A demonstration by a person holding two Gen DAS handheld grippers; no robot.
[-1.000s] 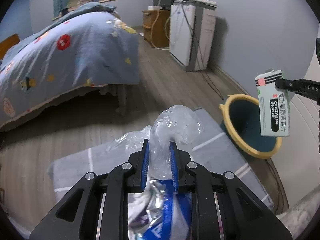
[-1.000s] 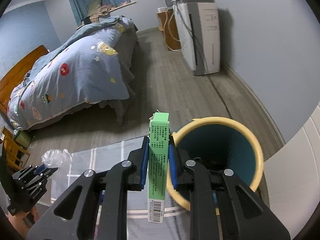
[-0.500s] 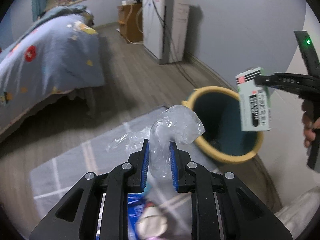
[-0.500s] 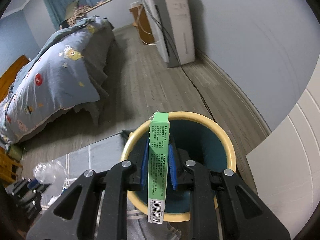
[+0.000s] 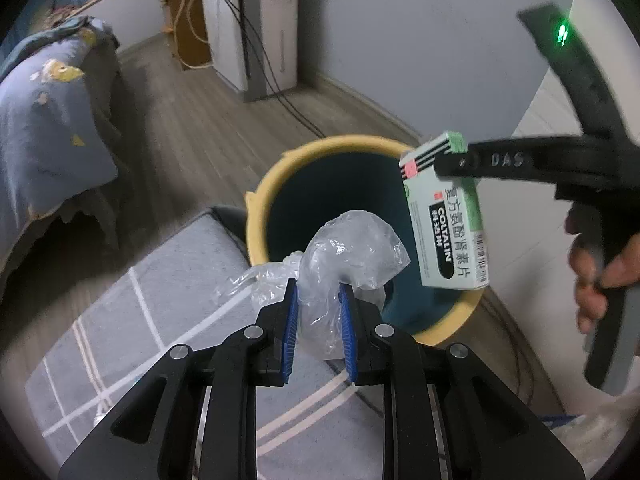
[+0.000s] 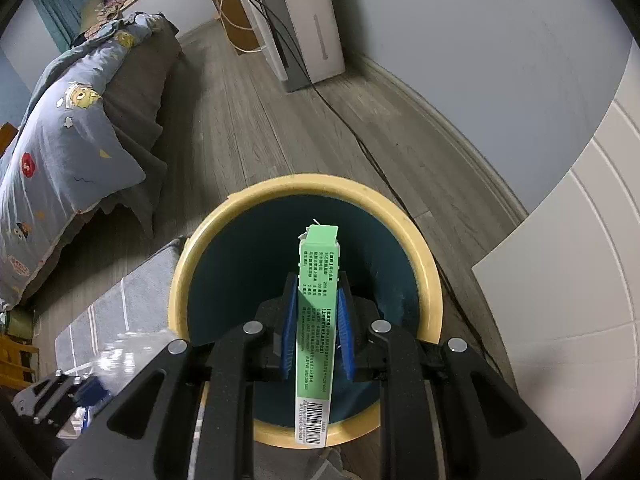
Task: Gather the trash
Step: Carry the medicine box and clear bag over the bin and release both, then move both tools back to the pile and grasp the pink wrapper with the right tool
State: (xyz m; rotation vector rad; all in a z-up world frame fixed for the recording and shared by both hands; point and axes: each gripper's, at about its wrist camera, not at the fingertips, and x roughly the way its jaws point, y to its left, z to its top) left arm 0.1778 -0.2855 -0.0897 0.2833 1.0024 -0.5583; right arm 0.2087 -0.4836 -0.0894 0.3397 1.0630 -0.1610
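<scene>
My left gripper [image 5: 318, 294] is shut on a crumpled clear plastic bag [image 5: 352, 252], which hangs at the near rim of a yellow-rimmed, dark teal trash bin [image 5: 276, 184]. My right gripper [image 6: 318, 292] is shut on a green and white medicine box [image 6: 316, 320], held upright straight over the mouth of the bin [image 6: 424, 264]. In the left wrist view that box [image 5: 446, 224] hangs above the bin's right side, gripped by the right gripper [image 5: 444, 160], with a person's hand [image 5: 604, 276] on its handle. The left gripper [image 6: 60, 388] shows blurred at the lower left of the right wrist view.
The bin stands on wood floor beside a grey checked mat [image 5: 160, 304] and a white cabinet panel [image 6: 580, 264]. A bed with a blue patterned quilt [image 6: 68, 120] lies to the left. A white appliance [image 6: 308, 20] with trailing black cables [image 6: 360, 140] stands by the wall.
Both grippers moved toward the bin and lower. The box went from beside the bin to over its mouth. The bag came from over the mat to the bin's near rim.
</scene>
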